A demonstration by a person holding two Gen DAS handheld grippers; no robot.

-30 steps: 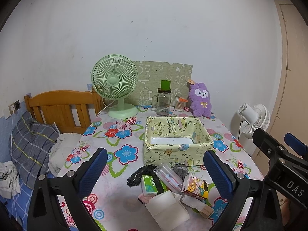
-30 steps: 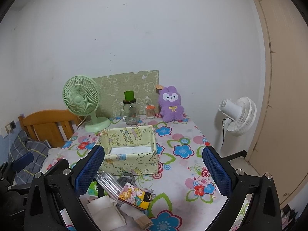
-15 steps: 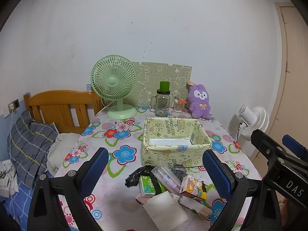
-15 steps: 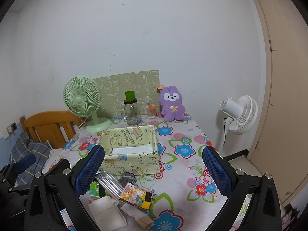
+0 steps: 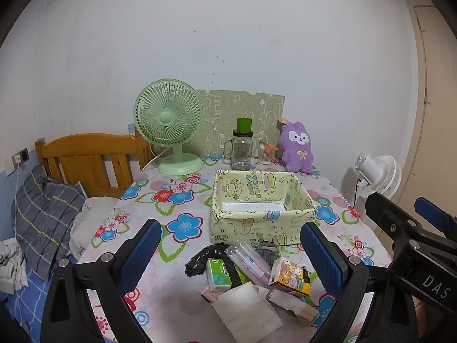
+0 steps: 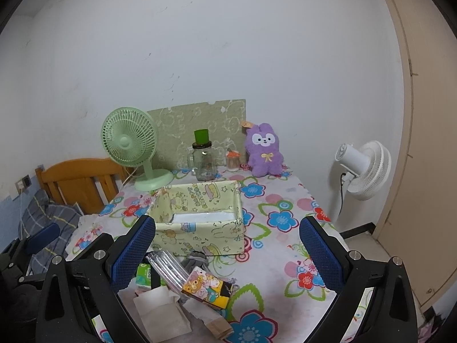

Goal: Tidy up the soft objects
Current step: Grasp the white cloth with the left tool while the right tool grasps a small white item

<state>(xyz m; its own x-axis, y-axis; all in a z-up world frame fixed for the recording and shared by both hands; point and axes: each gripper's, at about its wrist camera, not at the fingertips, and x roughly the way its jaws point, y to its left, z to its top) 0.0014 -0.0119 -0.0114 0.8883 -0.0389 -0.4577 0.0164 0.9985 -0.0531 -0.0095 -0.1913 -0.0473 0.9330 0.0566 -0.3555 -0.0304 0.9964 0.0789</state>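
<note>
A pale yellow cartoon-print fabric box [image 5: 262, 214] stands mid-table, also in the right wrist view [image 6: 200, 223]. In front of it lies a pile: a black crumpled item [image 5: 202, 258], a green tissue pack [image 5: 218, 274], a clear plastic pack [image 5: 248, 260], a grey cloth [image 5: 267, 253], a bear-print packet [image 5: 290, 278] and a white tissue [image 5: 245, 311]. A purple plush rabbit [image 5: 297, 147] sits at the back. My left gripper [image 5: 228, 257] is open and empty above the pile. My right gripper [image 6: 228, 257] is open and empty to its right.
A green desk fan [image 5: 170, 125], a glass jar with a green lid [image 5: 242, 148] and a small jar [image 5: 265, 155] stand along the back wall. A wooden bed headboard [image 5: 91, 163] and pillow [image 5: 45, 214] are at left. A white floor fan [image 5: 377, 175] is at right.
Both grippers have drifted slightly back and up; the table scene sits a little lower and smaller. Nothing was grasped or moved.
</note>
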